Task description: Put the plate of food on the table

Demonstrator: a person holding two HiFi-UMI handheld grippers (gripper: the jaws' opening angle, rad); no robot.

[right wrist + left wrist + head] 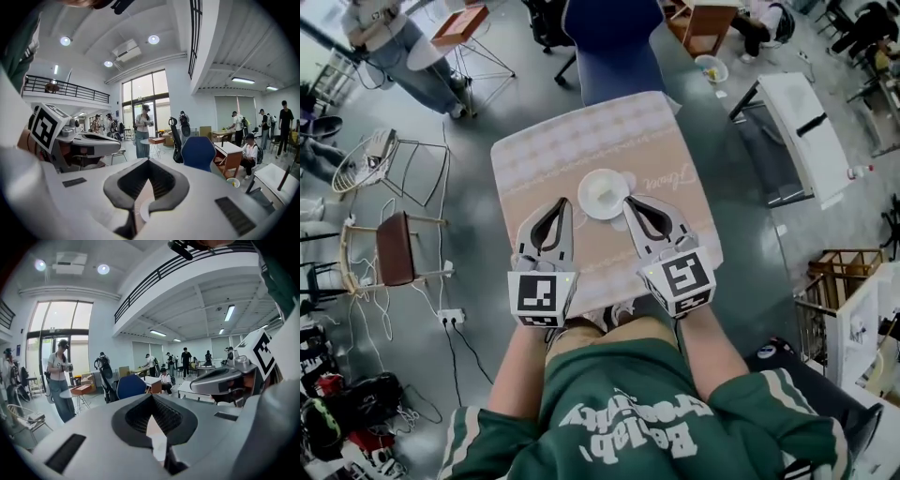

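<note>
White plate (pixel 603 194) rests on tabletop (pixel 534 159), placing looks done; my left hand-held gripper (pixel 563 202), right hand-held gripper (pixel 628 200) hover above, closed, empty.

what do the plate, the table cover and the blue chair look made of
Plate: plain white, smooth, slightly glossy; probably ceramic, though plastic can't be ruled out.
Table cover: matt printed sheet, beige and pink repeating pattern, lying flat; cloth or vinyl, unclear.
Blue chair: even matt blue back; looks like fabric upholstery.
</note>
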